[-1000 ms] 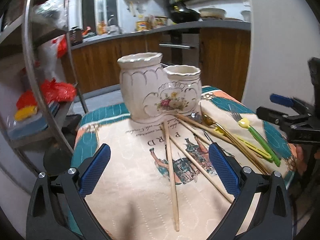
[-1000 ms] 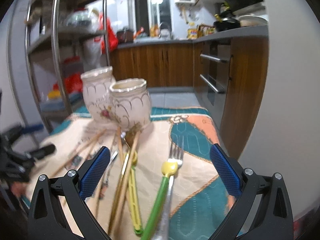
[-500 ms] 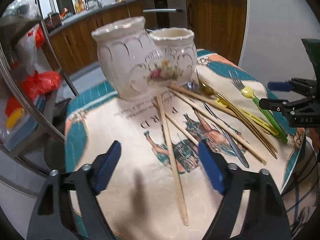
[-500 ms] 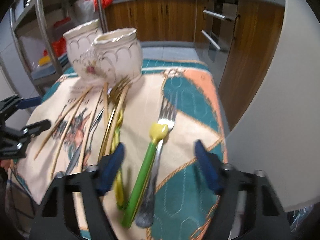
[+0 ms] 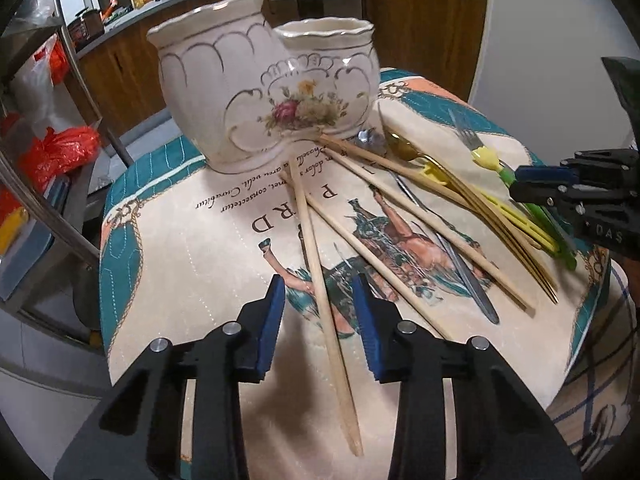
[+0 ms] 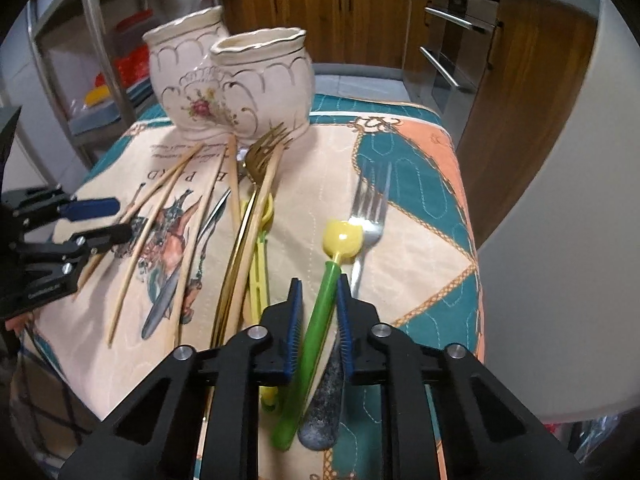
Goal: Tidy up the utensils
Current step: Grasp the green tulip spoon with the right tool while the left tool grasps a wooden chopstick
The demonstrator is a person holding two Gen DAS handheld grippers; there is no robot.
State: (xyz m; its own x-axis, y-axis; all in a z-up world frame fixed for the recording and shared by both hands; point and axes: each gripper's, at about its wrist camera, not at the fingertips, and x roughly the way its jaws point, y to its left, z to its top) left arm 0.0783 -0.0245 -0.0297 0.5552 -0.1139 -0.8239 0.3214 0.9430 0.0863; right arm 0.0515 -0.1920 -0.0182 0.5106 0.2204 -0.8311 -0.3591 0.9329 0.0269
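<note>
Fingers first: your right gripper point(image 6: 318, 312) has its blue pads narrowed to a slim gap around the green plastic handle with the yellow tulip-shaped head point(image 6: 316, 328), and from the wrist view you cannot tell whether the pads already press it or just flank it. The silver steel fork point(image 6: 362, 240) lies just beside that handle, its grip running under the right-hand pad. Close without checking and you could pinch both, or drag the fork toward the table edge near your wrist.

Your left gripper point(image 5: 319, 312) is part open, pads on either side of a pale wooden chopstick point(image 5: 320, 280) but clear of it, holding nothing. The stick's far tip sits against the foot of the cream ceramic double-pot holder with the painted rose point(image 5: 272, 92). Lift from this far back along the stick and the long front end may droop and knock the holder, or swivel in the pads. A second chopstick point(image 5: 372, 264) lies close to the right pad, so a skewed closing could catch it too.

Outward, gold cutlery point(image 6: 248, 232), yellow-green plastic tongs point(image 6: 258, 264) and a table knife point(image 6: 176, 288) overlap in a loose fan on the quilted printed cloth point(image 6: 404, 184). Anything you pull sideways may stir that pile. The holder's two mouths are narrow, so a tilted utensil may strike the rim.
</note>
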